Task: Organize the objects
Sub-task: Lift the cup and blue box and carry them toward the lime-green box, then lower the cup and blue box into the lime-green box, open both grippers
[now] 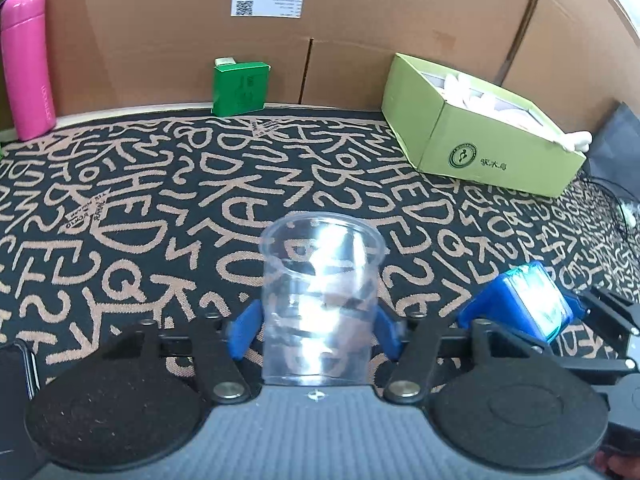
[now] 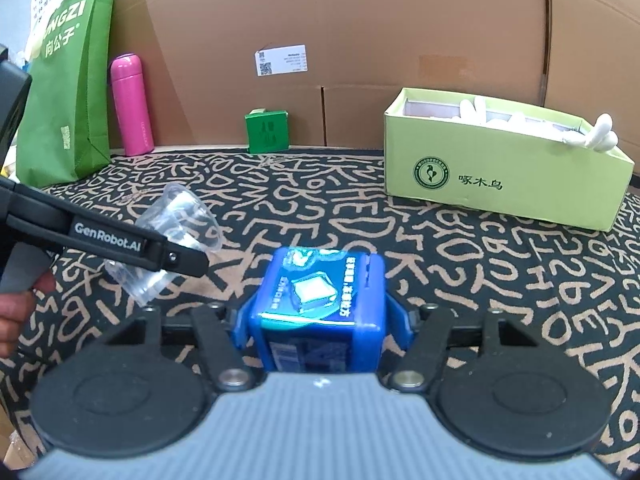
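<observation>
A clear plastic cup [image 1: 320,304] stands upright between the blue fingers of my left gripper [image 1: 318,332], whose pads press on its sides. In the right wrist view the same cup [image 2: 188,216] hangs tilted above the cloth, behind the left gripper's black side arm [image 2: 120,240]. A blue box with a shiny printed top [image 2: 316,300] sits between the blue fingers of my right gripper [image 2: 318,320], which is shut on it. In the left wrist view that blue box [image 1: 532,300] shows at the lower right, held just off the cloth.
A black cloth with tan letters [image 1: 160,184] covers the table, and cardboard walls stand behind. At the back are a pink bottle [image 2: 132,108], a small green box [image 2: 268,132] and a green bag [image 2: 68,92]. An open light-green carton [image 2: 500,176] with white items sits at the right. A hand [image 2: 16,320] is at the left edge.
</observation>
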